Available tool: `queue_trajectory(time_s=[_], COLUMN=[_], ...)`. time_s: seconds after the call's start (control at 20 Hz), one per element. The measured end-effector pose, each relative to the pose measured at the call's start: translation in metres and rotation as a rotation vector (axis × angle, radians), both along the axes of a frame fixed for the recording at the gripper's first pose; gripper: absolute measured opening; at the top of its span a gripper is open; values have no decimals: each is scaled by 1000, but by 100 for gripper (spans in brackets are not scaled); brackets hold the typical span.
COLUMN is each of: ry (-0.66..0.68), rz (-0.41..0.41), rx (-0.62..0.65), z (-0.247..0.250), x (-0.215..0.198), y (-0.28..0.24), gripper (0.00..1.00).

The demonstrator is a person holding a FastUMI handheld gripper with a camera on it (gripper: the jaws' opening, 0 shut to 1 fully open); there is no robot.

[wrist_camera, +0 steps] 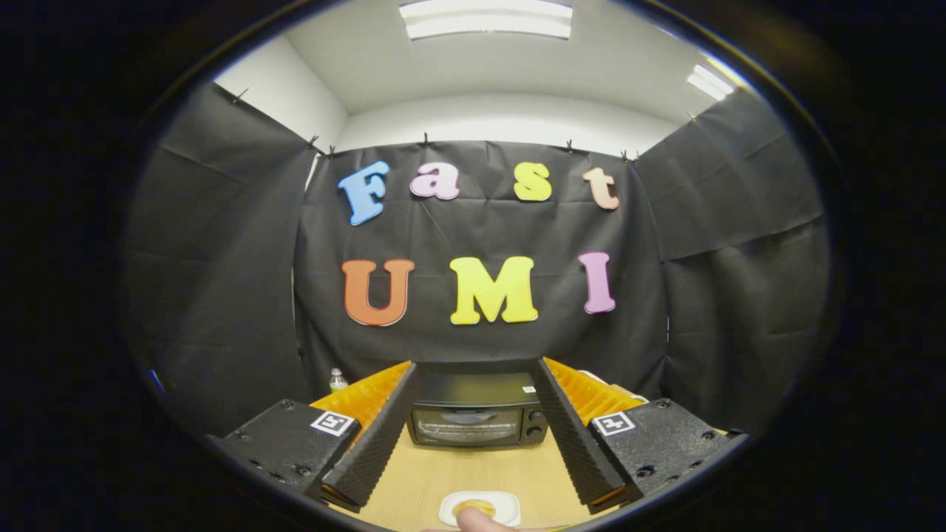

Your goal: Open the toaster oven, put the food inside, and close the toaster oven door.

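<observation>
Spreading wide, gripper (474, 428) fingers frame closed toaster oven (477, 418); food (474, 507) between.

Camera rides on my gripper (473, 436), looking forward along my two fingers (373, 443), which sit spread apart. It faces level across the surface (473, 469) at the toaster oven (477, 417) just beyond the fingertips, from raised, moderate range.
</observation>
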State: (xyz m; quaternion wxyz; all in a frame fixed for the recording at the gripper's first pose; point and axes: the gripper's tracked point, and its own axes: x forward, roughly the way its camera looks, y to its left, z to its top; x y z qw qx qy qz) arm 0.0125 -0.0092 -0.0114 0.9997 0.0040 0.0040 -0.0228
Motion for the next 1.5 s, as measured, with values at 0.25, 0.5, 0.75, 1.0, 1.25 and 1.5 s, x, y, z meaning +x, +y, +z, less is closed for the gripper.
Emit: queue_trajectory(time_s=[0.25,0.5,0.75,1.0,1.25,1.5], ry=[-32,-9,3,58,209,290], rz=[-23,-4,27,69,72,46], rx=[-50,-71,-45,6,14,-13], z=[-10,-39,-62,-97,-170,-226], x=[11,31,86,172,256,300], y=[-10,-20,-25,-23,-15,-19], gripper=[100,100,100,100,100,100])
